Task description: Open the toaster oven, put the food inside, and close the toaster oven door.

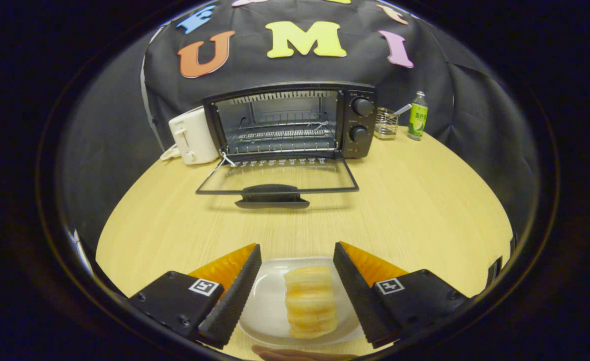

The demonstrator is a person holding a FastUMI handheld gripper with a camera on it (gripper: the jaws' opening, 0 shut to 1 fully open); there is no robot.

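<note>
A pale wood-grain table (415,200) fills the middle and lower frame, evenly lit with soft shadows. Behind it, across the upper frame, hangs a black cloth wall (475,100), creased at the right. The cloth's left edge, at upper left, borders a dim grey surface (104,150).
</note>
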